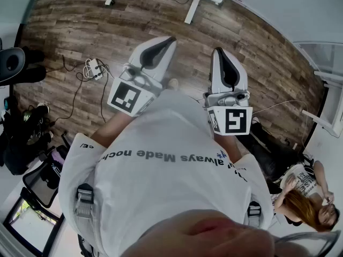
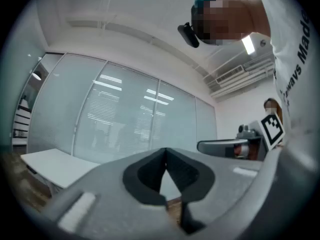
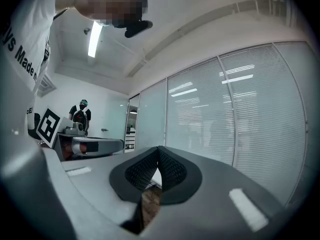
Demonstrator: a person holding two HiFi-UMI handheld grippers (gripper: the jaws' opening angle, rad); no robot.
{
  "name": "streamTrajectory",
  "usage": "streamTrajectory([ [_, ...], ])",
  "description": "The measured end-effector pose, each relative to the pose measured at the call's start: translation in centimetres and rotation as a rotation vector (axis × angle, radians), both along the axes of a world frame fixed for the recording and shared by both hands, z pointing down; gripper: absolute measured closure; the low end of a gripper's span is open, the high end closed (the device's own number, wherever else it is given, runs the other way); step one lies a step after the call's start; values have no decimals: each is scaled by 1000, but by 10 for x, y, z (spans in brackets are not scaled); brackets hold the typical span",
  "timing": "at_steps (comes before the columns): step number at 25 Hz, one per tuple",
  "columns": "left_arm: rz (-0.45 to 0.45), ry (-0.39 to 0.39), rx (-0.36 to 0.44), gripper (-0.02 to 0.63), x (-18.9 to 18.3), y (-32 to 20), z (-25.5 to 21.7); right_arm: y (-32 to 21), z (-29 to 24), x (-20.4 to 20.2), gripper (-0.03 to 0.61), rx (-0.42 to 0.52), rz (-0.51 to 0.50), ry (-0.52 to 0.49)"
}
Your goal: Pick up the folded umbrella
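Observation:
No folded umbrella shows in any view. In the head view, both grippers are held level in front of the person's white shirt (image 1: 161, 159), above the wood floor. My left gripper (image 1: 170, 38) points up and to the right, its jaws shut with the tips touching and nothing between them (image 2: 165, 151). My right gripper (image 1: 218, 50) points straight ahead beside it, also shut and empty (image 3: 158, 149). Each gripper view catches the other gripper at its edge, with its marker cube (image 2: 272, 128).
Wood floor (image 1: 257, 47) lies below. White desk legs (image 1: 192, 8) stand at the top. A power strip with cables (image 1: 94, 68) and dark bags (image 1: 24, 133) are at left. A seated person (image 1: 308, 197) is at lower right. A glass wall with blinds (image 2: 125, 114) and a white table (image 2: 50, 164) stand ahead.

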State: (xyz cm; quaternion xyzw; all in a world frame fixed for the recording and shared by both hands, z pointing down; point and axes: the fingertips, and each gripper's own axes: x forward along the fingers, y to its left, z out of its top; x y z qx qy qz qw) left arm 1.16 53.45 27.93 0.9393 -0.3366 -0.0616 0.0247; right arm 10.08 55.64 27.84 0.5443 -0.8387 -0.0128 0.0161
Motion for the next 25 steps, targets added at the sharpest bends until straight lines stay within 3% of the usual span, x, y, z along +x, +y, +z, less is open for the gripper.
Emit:
streamTrajectory([
  [8,-3,-1,-12,612,10,-5,-1,-4,-1,6,577,7,-14,-5],
  [15,-19,0,-39,612,-11,-44,10,-49,10,-12,577,-25,-19,-28],
  [20,-27,17,-54,612,-38,-94,22,-98,15,-41,577,-31,-31,-20],
  [25,-27,44,-56,612,-74,-179,20,-184,17,-80,577,-50,-36,-4],
])
